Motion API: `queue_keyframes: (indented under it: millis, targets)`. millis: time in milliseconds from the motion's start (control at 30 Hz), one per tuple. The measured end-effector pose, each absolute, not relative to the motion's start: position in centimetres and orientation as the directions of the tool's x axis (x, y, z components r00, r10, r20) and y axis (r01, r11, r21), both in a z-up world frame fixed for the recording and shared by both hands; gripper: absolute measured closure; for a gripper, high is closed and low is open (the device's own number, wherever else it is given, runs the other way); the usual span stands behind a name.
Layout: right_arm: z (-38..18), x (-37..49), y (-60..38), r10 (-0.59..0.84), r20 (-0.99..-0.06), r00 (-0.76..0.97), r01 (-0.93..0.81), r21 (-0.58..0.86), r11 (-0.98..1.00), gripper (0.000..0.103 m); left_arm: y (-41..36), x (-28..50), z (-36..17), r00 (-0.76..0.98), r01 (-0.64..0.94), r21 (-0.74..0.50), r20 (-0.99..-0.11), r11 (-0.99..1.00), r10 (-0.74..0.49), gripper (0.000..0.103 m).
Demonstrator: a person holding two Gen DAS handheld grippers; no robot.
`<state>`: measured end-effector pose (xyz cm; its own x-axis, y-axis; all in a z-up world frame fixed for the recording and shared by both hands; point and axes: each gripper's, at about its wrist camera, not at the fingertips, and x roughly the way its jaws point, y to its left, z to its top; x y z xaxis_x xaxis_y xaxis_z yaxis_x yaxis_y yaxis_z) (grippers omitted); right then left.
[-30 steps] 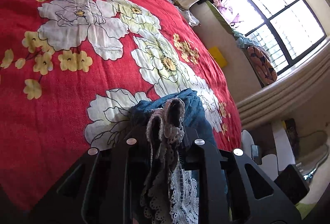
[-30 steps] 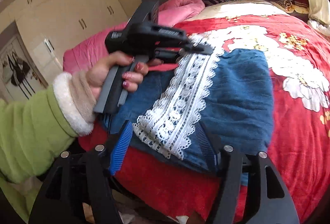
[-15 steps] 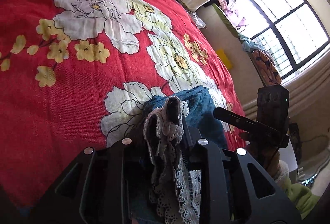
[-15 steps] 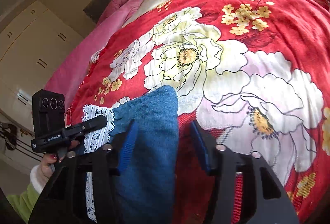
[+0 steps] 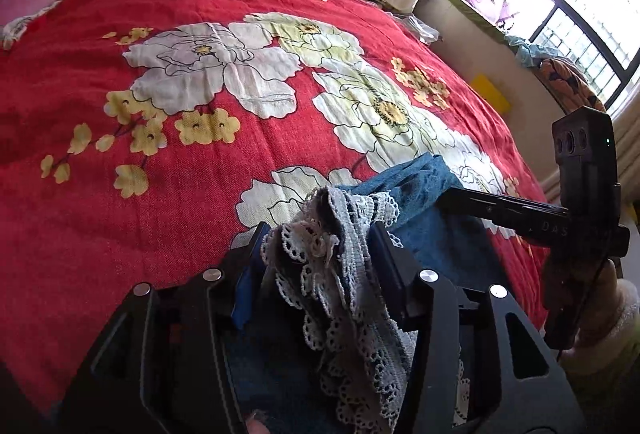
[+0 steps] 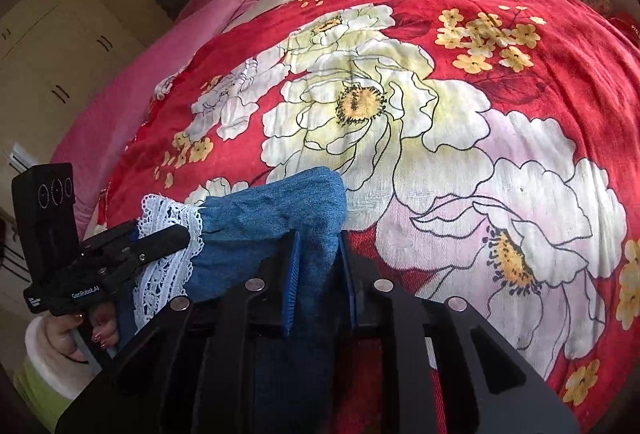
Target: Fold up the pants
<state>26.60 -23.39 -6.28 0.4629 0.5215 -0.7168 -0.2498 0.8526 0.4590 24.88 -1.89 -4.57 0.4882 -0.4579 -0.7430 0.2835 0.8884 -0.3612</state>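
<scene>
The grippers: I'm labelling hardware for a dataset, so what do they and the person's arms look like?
Both the left gripper and right gripper are matte black with silver round screws and blue finger pads. Seen from the right wrist, the left one carries white "GenRobot.AI" lettering and a black box with circular markings. The left hand has painted nails, a cream fleecy cuff and green sleeve.

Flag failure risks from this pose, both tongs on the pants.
1. The left tongs pinch mostly bunched lace trim, not much denim; the loose lace could slip out or snag on a finger.
2. The right tongs grip a narrow fold of the pants, so the layers may shift and the fold land uneven.
3. The floral bedspread is soft and rounded; dragging the denim across it may wrinkle both.
</scene>
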Motion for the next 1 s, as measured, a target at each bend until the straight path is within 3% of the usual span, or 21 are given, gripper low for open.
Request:
queue_keyframes:
  millis: [100,367,500,1000]
  targets:
    - [-4.3,24.9,-24.1,0.537,-0.680,0.499,-0.278,0.461,0.843,0.060,-1.2,24.0,-3.5,0.515,0.261,-0.329,-0.747,0.907,-0.420,0.055]
    - [-1.8,20.2,-24.3,0.547,-0.637,0.543,-0.333,0.435,0.837,0.045,-0.8,19.9,0.2,0.596,0.235,-0.282,-0.714,0.930,-0.367,0.035]
    - [-1.3,18.0,-24.5,0.534,-0.630,0.564,-0.340,0.412,0.845,0.033,-1.4,17.2,1.3,0.617,0.242,-0.272,-0.698,0.931,-0.364,0.033]
    - [-3.0,12.5,-25.7,0.535,-0.635,0.557,-0.326,0.426,0.844,0.029,-1.6,9.9,-1.7,0.555,0.154,-0.431,-0.707,0.889,-0.439,0.032]
